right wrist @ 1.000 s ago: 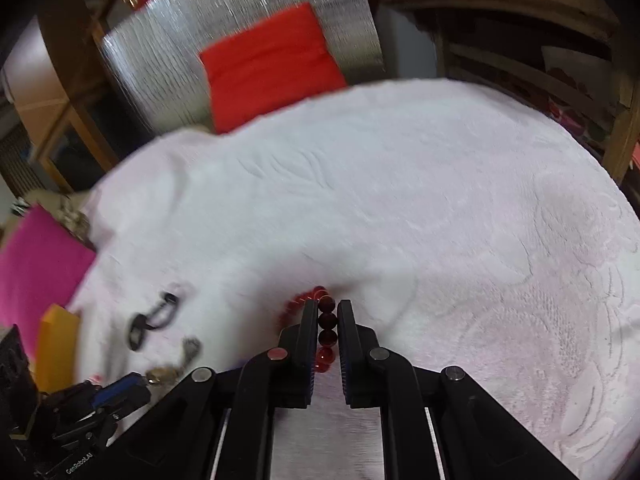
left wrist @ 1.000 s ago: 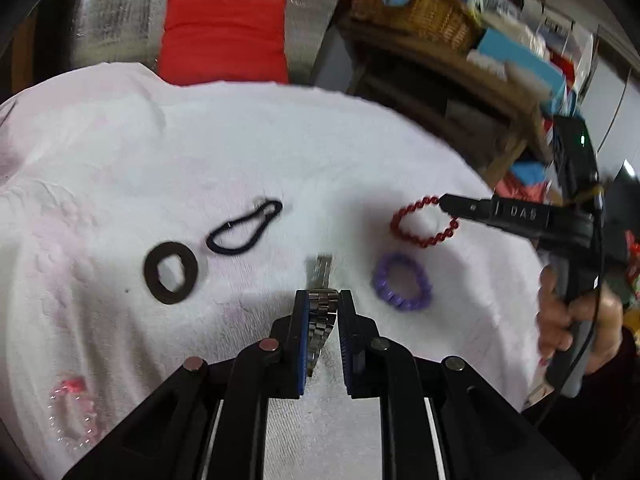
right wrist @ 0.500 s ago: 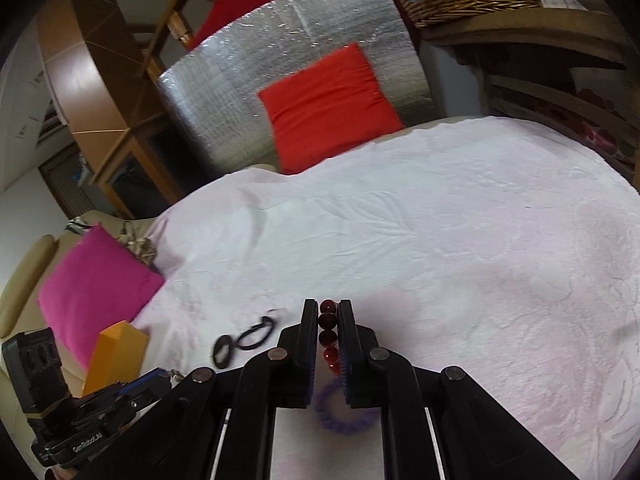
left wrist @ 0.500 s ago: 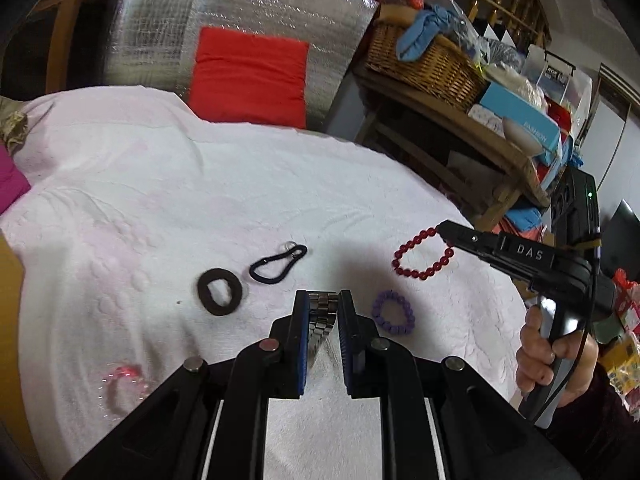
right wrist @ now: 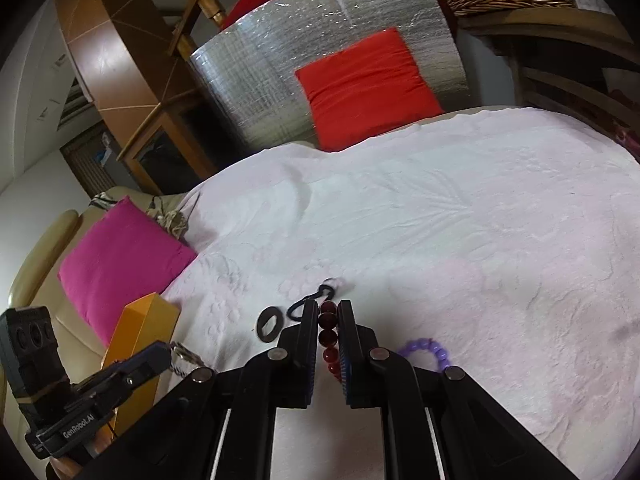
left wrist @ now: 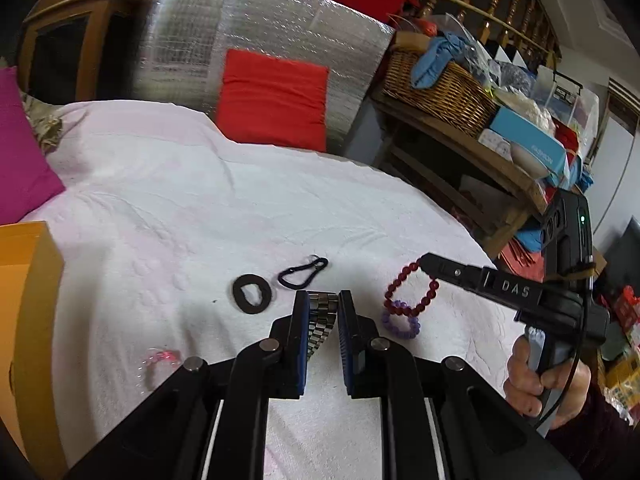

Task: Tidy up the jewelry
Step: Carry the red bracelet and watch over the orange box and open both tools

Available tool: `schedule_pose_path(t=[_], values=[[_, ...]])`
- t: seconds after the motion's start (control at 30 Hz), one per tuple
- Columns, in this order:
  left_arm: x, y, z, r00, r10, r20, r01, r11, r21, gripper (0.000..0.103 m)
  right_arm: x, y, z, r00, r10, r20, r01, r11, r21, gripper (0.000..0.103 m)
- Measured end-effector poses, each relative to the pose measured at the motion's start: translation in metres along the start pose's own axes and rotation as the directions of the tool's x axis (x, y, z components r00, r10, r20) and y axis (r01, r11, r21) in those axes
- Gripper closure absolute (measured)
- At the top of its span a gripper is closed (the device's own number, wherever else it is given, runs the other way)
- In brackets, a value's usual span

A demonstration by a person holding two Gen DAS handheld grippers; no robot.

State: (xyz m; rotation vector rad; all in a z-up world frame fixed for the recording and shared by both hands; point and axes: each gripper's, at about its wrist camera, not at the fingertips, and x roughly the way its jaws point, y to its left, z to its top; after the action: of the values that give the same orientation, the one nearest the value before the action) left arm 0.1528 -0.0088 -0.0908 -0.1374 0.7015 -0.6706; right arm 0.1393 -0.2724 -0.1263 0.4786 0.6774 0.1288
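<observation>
My left gripper [left wrist: 323, 300] is shut on a silver metal watch band [left wrist: 322, 322], held above the white cloth. My right gripper [right wrist: 329, 310] is shut on a dark red bead bracelet [right wrist: 328, 336], also lifted; it hangs from the right gripper in the left wrist view [left wrist: 408, 292]. On the cloth lie a purple bead bracelet [left wrist: 400, 322], a black carabiner [left wrist: 303, 273], a flat black ring [left wrist: 252, 294] and a clear pink bracelet [left wrist: 160, 360]. The left gripper also shows in the right wrist view [right wrist: 172, 350], holding the watch band [right wrist: 182, 358].
An orange box [left wrist: 28, 320] stands at the left edge of the white cloth [left wrist: 200, 208]. A magenta cushion [right wrist: 116, 260] lies beyond it. A red cushion [left wrist: 274, 98] leans on a silver panel at the back. A wooden shelf with a wicker basket [left wrist: 440, 88] stands to the right.
Both grippers have risen and pulled back from the cloth, carrying the watch band and the red bracelet up. The orange box has come into view on the left.
</observation>
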Motion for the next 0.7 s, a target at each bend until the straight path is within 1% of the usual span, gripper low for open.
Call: schedule_pose_path(t=[0.2,0.3,0.4,0.53,0.63,0.7], values=[[-0.026,0.001,-0.003,0.996,0.075,0.054,-0.075,0.997,0.008,0.089,0.002,0.029,-0.006,0.999,0.05,-0.006,-0.051,0.998,-0.033,0.092],[-0.043,0.006,-0.005,0.991,0.112,0.079,-0.113,0.994,0.003,0.089,0.003,0.047,-0.008,0.997,0.079,-0.007,-0.079,0.996,-0.052,0.092],[-0.068,0.015,-0.008,0.983,0.144,0.118,-0.143,0.99,-0.023,0.089,0.006,0.067,-0.011,0.994,0.109,-0.01,-0.11,0.991,-0.071,0.092],[-0.108,0.032,-0.016,0.966,0.198,0.168,-0.186,0.979,-0.087,0.089,0.009,0.102,-0.016,0.986,0.168,-0.014,-0.168,0.981,-0.099,0.092],[-0.14,0.045,-0.023,0.947,0.253,0.199,-0.231,0.964,-0.129,0.089,0.012,0.133,-0.023,0.974,0.224,-0.033,-0.226,0.967,-0.119,0.092],[-0.165,0.055,-0.029,0.93,0.295,0.219,-0.265,0.952,-0.154,0.089,0.014,0.158,-0.029,0.961,0.272,-0.055,-0.277,0.951,-0.138,0.092]])
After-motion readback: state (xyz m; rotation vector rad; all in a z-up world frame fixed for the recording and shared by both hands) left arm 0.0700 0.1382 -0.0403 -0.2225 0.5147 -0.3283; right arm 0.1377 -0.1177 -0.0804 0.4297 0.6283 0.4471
